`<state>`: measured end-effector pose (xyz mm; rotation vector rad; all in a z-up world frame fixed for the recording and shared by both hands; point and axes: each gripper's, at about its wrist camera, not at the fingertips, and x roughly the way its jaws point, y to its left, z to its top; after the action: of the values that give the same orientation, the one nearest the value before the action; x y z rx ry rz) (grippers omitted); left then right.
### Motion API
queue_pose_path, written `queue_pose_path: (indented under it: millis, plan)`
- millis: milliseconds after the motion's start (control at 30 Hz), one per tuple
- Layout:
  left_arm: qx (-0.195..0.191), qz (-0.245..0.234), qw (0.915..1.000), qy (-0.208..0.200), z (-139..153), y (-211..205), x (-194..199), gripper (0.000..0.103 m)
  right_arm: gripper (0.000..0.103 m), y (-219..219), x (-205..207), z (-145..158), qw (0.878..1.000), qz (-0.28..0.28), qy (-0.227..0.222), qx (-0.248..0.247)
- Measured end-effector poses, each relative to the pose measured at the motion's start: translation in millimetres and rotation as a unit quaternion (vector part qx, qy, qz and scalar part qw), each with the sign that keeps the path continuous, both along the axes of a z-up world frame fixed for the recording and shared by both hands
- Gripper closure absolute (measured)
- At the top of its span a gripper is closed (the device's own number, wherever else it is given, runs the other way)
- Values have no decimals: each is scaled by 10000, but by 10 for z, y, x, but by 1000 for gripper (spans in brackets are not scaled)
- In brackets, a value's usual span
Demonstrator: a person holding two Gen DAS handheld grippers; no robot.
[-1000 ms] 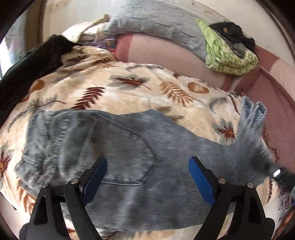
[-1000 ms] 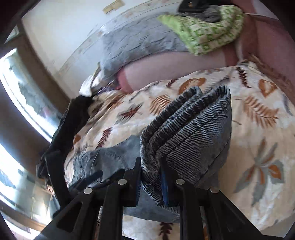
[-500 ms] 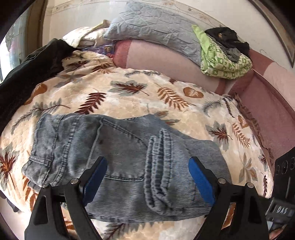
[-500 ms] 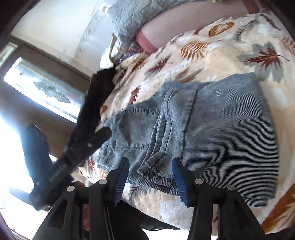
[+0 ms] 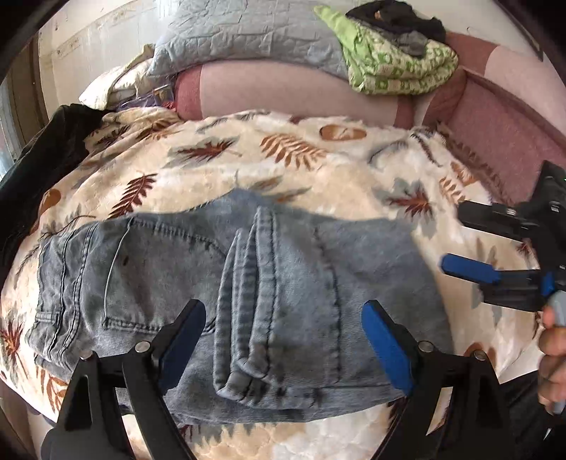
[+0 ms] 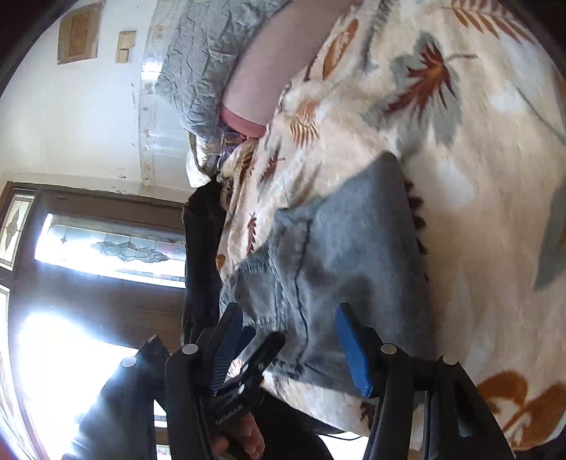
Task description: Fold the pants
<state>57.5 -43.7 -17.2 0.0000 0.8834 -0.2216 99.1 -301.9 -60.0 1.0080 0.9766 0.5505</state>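
The folded pants (image 5: 247,300) lie flat on the leaf-print blanket (image 5: 300,155), hems stacked in a ridge across the middle. The left gripper (image 5: 283,339) hovers over their near edge, jaws wide, nothing pinched. At the right, the right gripper (image 5: 460,244) has just been opening, nothing between its fingers. Far back sit a grey pillow (image 5: 247,32) and green cloth (image 5: 396,67).

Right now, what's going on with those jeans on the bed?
A person is folding a pair of grey-blue jeans on a leaf-patterned blanket, using handheld tongs instead of bare hands. The leg ends have been laid over the seat, so the jeans lie folded in half. The right tongs have just been opening and now hold nothing, off to the side of the jeans. The left tongs hover wide open over the fold, gripping nothing.
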Motion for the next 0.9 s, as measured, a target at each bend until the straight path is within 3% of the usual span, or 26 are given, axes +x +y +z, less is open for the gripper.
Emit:
queue_pose_path:
  millis: [100, 200, 233, 267, 300, 400, 467, 533, 733, 800, 900]
  plan:
    - [-256, -68, 9994, 237, -51, -80, 130, 13, 41, -37, 425, -162, 9994, 58, 311, 158]
    - [75, 202, 9941, 1065, -533, -150, 340, 13, 41, -67, 757, -550, 9956, 106, 923, -142]
    - [235, 223, 9939, 1057, -635, -154, 330, 13, 42, -89, 793, -644, 9948, 53, 1014, 12]
    - [413, 126, 9959, 797, -621, -196, 274, 13, 42, -97, 820, -637, 9953, 50, 956, 114]
    - [568, 67, 9957, 724, -620, -233, 244, 13, 42, -84, 838, -574, 9965, 109, 834, 18]
    - [589, 95, 9957, 703, -633, -228, 239, 12, 41, -62, 882, -400, 9987, 192, 425, -192]
    - [614, 74, 9958, 674, -631, -219, 222, 12, 41, -72, 950, -524, 9973, 47, 627, -391]
    - [617, 48, 9961, 633, -626, -208, 205, 12, 41, -127, 966, -627, 9977, -39, 680, -65]
    - [361, 39, 9969, 692, -575, -147, 241, 12, 41, -105, 385, -218, 9995, 126, 279, 35]
    - [144, 126, 9976, 660, -500, -70, 239, 12, 39, -76, 46, -235, 9993, 116, 332, 160]
    - [149, 302, 9987, 388, -357, 18, 200, 12, 35, 16, -258, -471, 9981, 210, 559, 116]
